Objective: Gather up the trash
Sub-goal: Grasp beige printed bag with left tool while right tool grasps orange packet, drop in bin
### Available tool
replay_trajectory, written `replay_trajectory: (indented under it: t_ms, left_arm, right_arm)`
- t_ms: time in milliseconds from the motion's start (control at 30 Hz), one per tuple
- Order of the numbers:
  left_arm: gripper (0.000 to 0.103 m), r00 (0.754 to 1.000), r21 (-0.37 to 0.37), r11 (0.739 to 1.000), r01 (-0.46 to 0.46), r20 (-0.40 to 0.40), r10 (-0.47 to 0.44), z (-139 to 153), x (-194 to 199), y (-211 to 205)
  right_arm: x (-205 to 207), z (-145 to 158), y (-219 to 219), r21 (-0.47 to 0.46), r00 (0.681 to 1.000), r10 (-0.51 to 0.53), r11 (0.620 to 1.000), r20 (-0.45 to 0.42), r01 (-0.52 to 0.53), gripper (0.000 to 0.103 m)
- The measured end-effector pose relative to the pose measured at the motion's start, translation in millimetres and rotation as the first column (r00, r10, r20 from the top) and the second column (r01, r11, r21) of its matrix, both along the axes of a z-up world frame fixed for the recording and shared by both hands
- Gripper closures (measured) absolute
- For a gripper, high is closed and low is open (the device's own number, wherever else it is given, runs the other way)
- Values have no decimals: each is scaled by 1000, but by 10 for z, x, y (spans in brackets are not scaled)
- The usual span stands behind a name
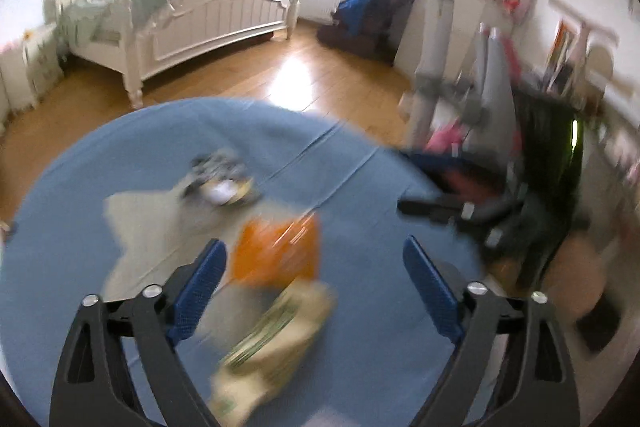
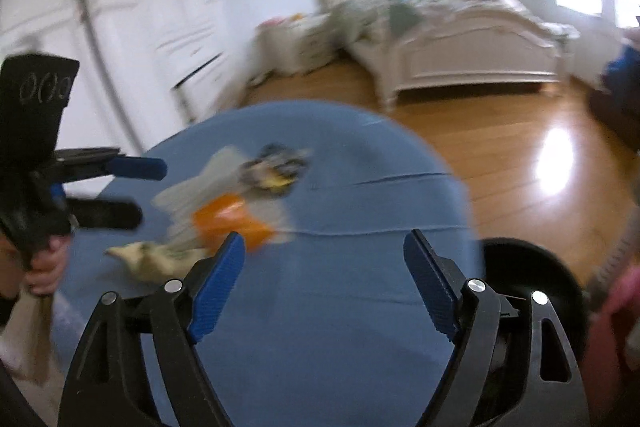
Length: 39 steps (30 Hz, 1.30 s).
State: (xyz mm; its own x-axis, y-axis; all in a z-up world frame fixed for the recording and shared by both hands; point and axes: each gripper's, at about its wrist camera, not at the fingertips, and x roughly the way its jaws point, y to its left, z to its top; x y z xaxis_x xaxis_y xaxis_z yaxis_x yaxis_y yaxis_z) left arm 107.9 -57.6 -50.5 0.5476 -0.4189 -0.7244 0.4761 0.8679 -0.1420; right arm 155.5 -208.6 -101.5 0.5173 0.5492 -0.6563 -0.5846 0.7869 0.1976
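Both jaws spread wide, nothing gripped: my left gripper (image 1: 312,251) and right gripper (image 2: 324,247) hang over the blue cloth (image 2: 340,307). Orange wrapper (image 1: 276,255), beige wrapper (image 1: 272,339) and dark wrapper (image 1: 220,179) lie on it, blurred.

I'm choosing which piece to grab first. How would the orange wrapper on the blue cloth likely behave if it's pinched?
The orange wrapper looks thin and glossy, so it is probably light and may slip between the pads. It lies flat and creased on the blue cloth, so it would likely flop and crumple rather than hold its shape. Blur hides finer detail.
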Motion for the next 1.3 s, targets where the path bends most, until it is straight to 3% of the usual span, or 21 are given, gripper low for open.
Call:
replay_trajectory:
  t_ms: [167,333,433,467,500,567,700,867,1067,1300]
  left_arm:
    - [12,997,141,987,72,-19,-70,-316,-165,134]
    - [13,993,174,978,118,-21,-116,-509,-170,178]
    - [29,991,178,975,131,-38,-127,-589,-129,134]
    - [34,991,171,976,132,-47,-126,-612,-99,126]
    - [45,991,172,977,123,-64,-114,-638,-61,124]
    - [50,997,160,985,64,-47,-58,-601,-2,187]
    - [64,999,119,993,-16,-43,22,-572,79,272]
    - [64,997,42,996,-76,-16,77,-452,91,287]
    - [64,997,-54,996,-67,33,69,-126,97,52]
    - [64,994,-106,994,-27,100,38,116,271,-436]
  right_arm:
    - [118,-97,676,-68,989,139,987,-52,-143,22]
    - [250,-292,1174,-157,969,216,960,-121,-233,22]
    - [323,-443,1301,-239,970,189,945,-151,-221,24]
    - [318,-437,1292,-234,975,180,950,-133,-207,29]
    - [322,-426,1272,-228,978,164,955,-128,-191,42]
    - [332,-374,1128,-170,984,123,975,-131,-144,52]
    - [289,-206,704,-25,994,15,1000,-104,-18,54]
    - [104,49,31,150,990,-138,978,-41,142,54]
    - [-100,273,-500,188,964,-260,951,60,245,54]
    - [-165,350,-914,208,934,-339,927,110,312,54]
